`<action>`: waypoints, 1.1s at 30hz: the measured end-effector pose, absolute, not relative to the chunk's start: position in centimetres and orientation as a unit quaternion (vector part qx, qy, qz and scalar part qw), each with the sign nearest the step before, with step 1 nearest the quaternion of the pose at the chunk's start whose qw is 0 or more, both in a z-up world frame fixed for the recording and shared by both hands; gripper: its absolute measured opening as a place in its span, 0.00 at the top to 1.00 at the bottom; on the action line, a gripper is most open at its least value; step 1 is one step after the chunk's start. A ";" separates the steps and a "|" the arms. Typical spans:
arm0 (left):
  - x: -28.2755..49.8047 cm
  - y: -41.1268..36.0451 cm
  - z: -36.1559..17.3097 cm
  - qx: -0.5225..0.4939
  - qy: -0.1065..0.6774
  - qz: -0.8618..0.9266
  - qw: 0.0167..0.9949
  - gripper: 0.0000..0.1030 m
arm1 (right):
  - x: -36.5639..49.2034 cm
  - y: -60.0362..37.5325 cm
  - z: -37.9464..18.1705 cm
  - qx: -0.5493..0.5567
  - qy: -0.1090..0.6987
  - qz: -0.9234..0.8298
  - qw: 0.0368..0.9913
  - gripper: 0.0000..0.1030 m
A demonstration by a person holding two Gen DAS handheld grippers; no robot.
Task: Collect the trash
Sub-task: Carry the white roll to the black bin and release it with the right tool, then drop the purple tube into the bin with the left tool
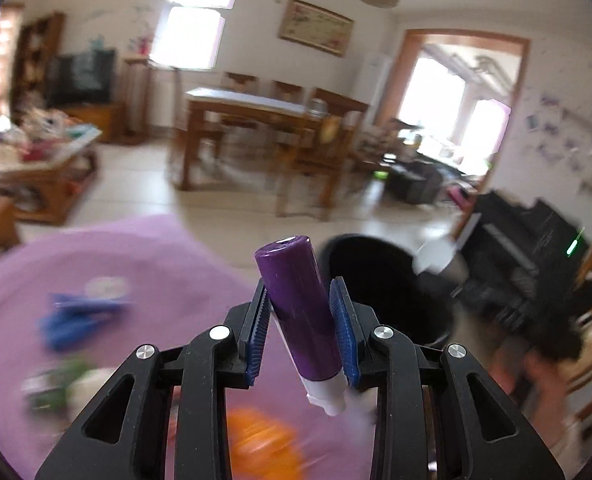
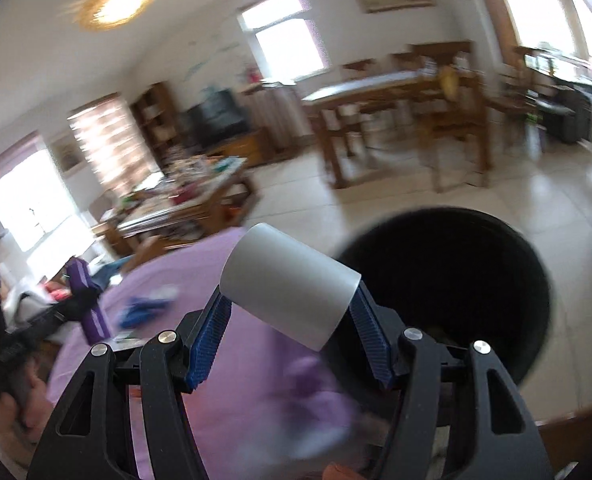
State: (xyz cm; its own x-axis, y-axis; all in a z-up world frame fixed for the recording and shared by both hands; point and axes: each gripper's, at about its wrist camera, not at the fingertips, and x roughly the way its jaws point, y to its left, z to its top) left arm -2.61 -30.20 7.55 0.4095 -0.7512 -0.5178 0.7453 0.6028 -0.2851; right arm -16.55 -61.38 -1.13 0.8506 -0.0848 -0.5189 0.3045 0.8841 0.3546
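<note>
My left gripper [image 1: 302, 300] is shut on a purple tube with a white cap [image 1: 300, 312], held up above the purple tablecloth [image 1: 144, 264]. My right gripper [image 2: 292, 312] is shut on a grey cylinder [image 2: 292, 292], held sideways beside the black trash bin [image 2: 456, 280]. The bin's open mouth is just right of the cylinder. In the left wrist view the bin [image 1: 380, 276] stands right of the purple tube. In the right wrist view the left gripper with the purple tube [image 2: 88, 304] shows at far left.
On the purple cloth lie a blue wrapper [image 1: 80, 316], a green and white item [image 1: 64, 384] and an orange item [image 1: 260, 444]. A wooden dining table with chairs [image 1: 264, 120] stands across the tiled floor. A cluttered coffee table [image 1: 36, 160] is at left.
</note>
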 end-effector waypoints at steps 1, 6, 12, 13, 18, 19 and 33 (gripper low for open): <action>-2.3 -32.3 7.0 -0.009 0.315 -0.459 0.831 0.70 | -16.7 -62.9 -2.3 0.224 0.257 -0.123 0.932 0.41; 0.2 -41.1 3.2 -0.033 0.363 -0.495 0.788 0.70 | -16.5 -68.1 -6.8 0.260 0.273 -0.162 0.912 0.41; 1.7 -48.0 -1.4 -0.026 0.396 -0.495 0.773 0.74 | -16.4 -71.6 -10.6 0.274 0.281 -0.173 0.903 0.41; 2.1 -49.1 -2.3 -0.023 0.402 -0.493 0.772 0.74 | -16.5 -71.6 -10.8 0.268 0.281 -0.175 0.905 0.40; 3.1 -49.9 -3.4 -0.022 0.414 -0.481 0.773 0.74 | -17.1 -71.6 -11.3 0.258 0.277 -0.170 0.910 0.11; 3.0 -49.3 -3.1 -0.025 0.413 -0.481 0.773 0.74 | -17.3 -71.8 -11.5 0.267 0.269 -0.163 0.911 0.10; -1.3 -30.2 5.1 -0.019 0.333 -0.424 0.842 0.35 | -14.8 -74.4 -10.1 0.313 0.244 -0.183 0.899 0.05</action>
State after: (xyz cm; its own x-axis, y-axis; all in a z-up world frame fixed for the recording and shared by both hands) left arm -1.32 -30.21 5.07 0.4180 -0.7263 -0.5457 0.7016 0.6397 -0.3139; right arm -14.76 -74.40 -10.07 0.8137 -0.1755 -0.5542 0.4819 0.7368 0.4742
